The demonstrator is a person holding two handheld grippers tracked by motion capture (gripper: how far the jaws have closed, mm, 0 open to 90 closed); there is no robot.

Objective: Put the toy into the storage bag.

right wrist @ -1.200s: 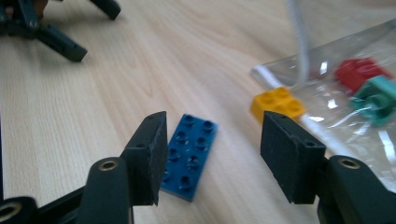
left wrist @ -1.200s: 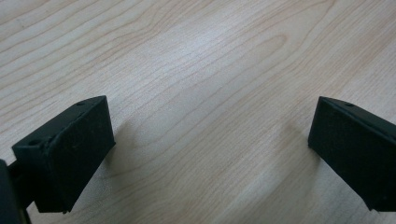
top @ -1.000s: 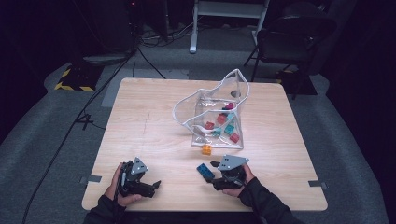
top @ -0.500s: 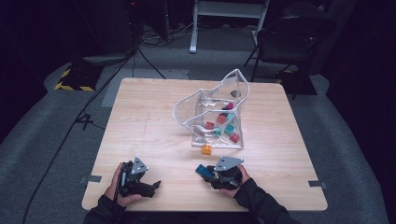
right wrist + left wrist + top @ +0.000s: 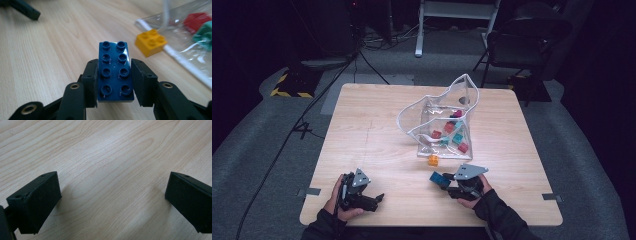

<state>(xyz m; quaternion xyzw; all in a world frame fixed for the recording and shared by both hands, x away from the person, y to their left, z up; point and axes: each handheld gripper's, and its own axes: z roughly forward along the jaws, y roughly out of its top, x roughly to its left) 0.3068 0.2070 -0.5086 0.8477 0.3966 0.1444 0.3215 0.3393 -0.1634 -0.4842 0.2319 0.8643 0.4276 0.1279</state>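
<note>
- Right tool (image 5: 113,82): the jaws have just been closing and are now clamped on the long sides of a dark blue brick (image 5: 114,72). The brick has eight studs in two rows of four, facing up.
- In the high view, the right tool (image 5: 451,183) and the dark blue brick (image 5: 438,177) sit near the front edge of the tabletop (image 5: 377,135), right of centre.
- Left tool (image 5: 110,202): the jaws stand wide apart with bare wood grain between them. In the high view, the left tool (image 5: 377,199) rests low over the front left part of the tabletop, well apart from the right tool.
- A yellow brick (image 5: 150,42) with four studs lies on the tabletop just beside the rim of a clear plastic bag (image 5: 185,50).
- The clear plastic bag (image 5: 437,112) lies near the middle of the tabletop and holds red and teal bricks.
- Markings: any lettering on the stud tops is too small to read. No readable label or brand name appears on the bag or the tools.
</note>
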